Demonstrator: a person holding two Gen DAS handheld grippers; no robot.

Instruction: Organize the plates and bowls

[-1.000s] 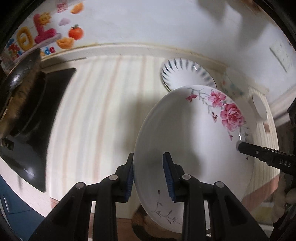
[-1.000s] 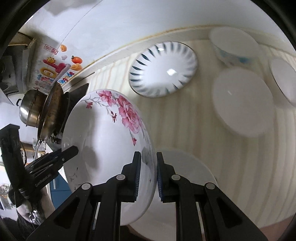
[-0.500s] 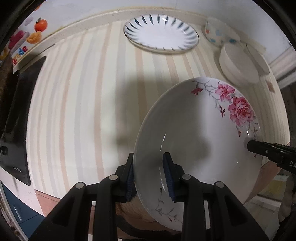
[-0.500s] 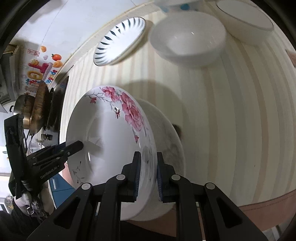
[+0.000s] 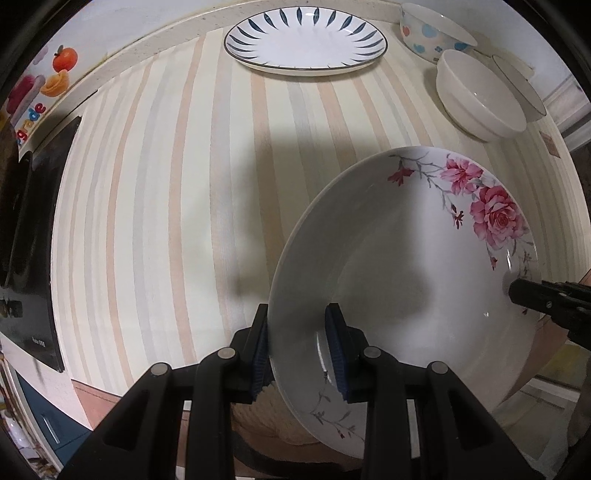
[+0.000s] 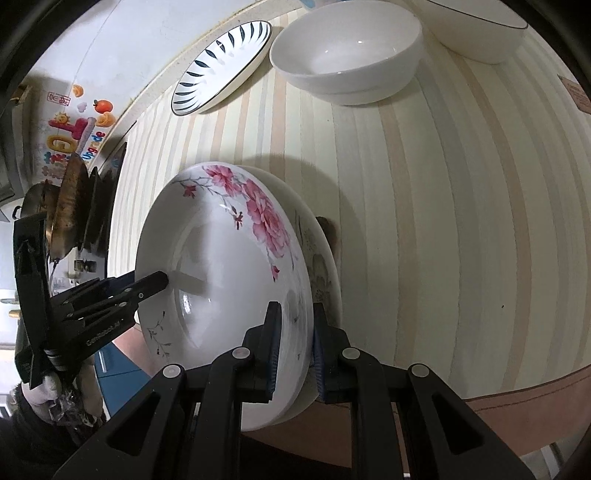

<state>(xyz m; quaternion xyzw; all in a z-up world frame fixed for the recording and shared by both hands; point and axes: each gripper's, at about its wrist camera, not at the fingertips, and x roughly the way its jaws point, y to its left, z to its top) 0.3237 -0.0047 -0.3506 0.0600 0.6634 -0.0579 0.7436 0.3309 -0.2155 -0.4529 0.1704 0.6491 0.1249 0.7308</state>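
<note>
A deep white plate with pink flowers [image 5: 406, 266] is held by both grippers at opposite rims, close over the striped counter. My left gripper [image 5: 298, 347] is shut on its near rim. My right gripper [image 6: 294, 347] is shut on the other rim, and its tip shows in the left wrist view [image 5: 532, 295]. In the right wrist view the flowered plate [image 6: 229, 266] rests on or just above a second plate with a faint flower print [image 6: 321, 273]; I cannot tell if they touch. The left gripper also shows there [image 6: 147, 286].
A blue-leaf plate [image 5: 306, 40] lies at the back. A plain white bowl [image 5: 476, 96], a dotted bowl [image 5: 428, 29] and a dark-rimmed bowl [image 5: 521, 88] stand back right. A black stove [image 5: 29, 236] with a pan [image 6: 70, 206] is at left. The counter edge [image 6: 517, 387] is near.
Both grippers have brought the flowered plate down and nearer the counter's front edge, over the second plate. The grips have not changed.
</note>
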